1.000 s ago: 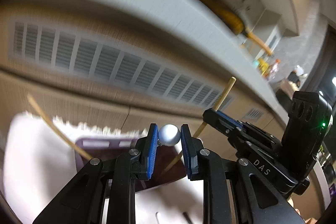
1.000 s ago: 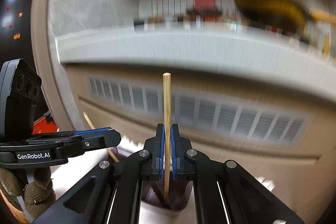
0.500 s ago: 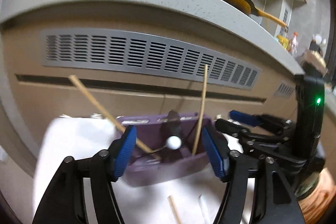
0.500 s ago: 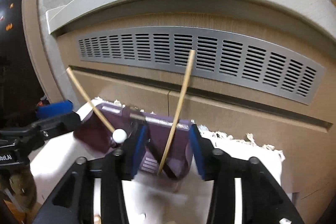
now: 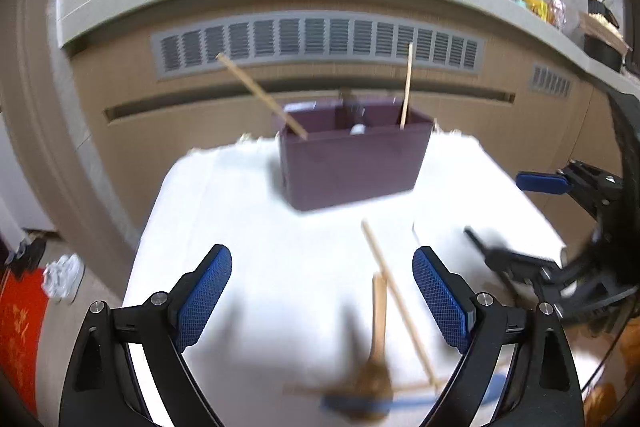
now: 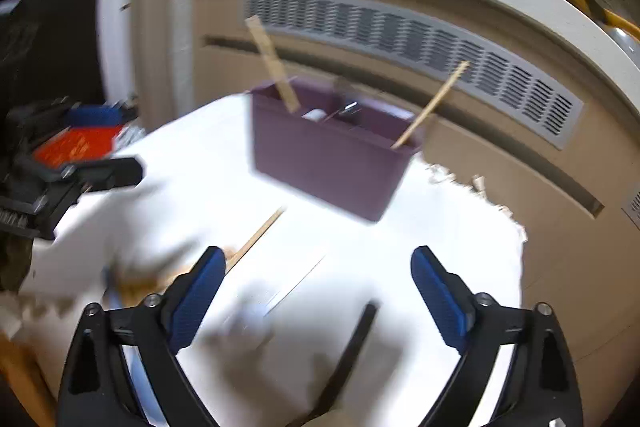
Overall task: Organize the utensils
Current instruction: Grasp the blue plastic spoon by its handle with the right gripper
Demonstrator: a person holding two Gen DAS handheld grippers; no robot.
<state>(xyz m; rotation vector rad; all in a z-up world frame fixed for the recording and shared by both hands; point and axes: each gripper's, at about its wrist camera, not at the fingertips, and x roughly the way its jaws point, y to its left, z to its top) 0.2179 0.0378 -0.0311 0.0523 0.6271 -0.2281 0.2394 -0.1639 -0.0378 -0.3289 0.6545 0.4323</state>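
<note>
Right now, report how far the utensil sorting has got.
Done: two chopsticks and a white-tipped utensil stand in the purple holder. In hand: nothing; the left gripper and right gripper have just been opening, with nothing gripped. Left: a wooden spoon, a loose chopstick and a dark utensil on the white cloth.

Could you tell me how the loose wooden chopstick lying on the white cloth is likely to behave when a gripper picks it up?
The chopstick looks thin, straight and wooden, so probably stiff and very light. It is slender, so it may pivot or slip if pinched near one end. It lies partly across a wooden spoon, which it might nudge when lifted. The soft white cloth should keep it from rolling much.
</note>
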